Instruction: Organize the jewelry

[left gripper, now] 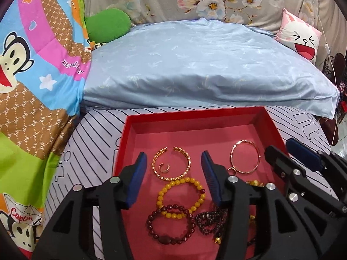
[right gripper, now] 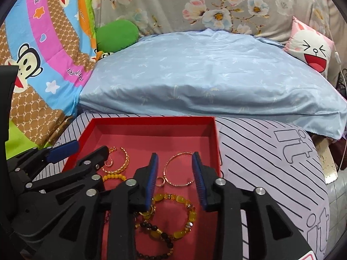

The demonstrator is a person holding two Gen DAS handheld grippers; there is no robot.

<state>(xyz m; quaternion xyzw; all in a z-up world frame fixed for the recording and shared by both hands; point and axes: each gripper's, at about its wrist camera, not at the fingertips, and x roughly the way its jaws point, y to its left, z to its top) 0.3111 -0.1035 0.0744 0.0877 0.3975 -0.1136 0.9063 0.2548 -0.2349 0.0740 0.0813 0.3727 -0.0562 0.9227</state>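
Striped bedding carries a red tray with the jewelry inside, and both the left gripper and the right gripper hang over it with fingers spread, pinching nothing. Only the left view shows the yellow bead bracelet and dark red bracelet whole; the right view alone shows the amber bracelet. Near the tray's front edge, a dark bead tangle is half hidden behind the left gripper.

Bright, even light — sharp, fisheye-bent edges.
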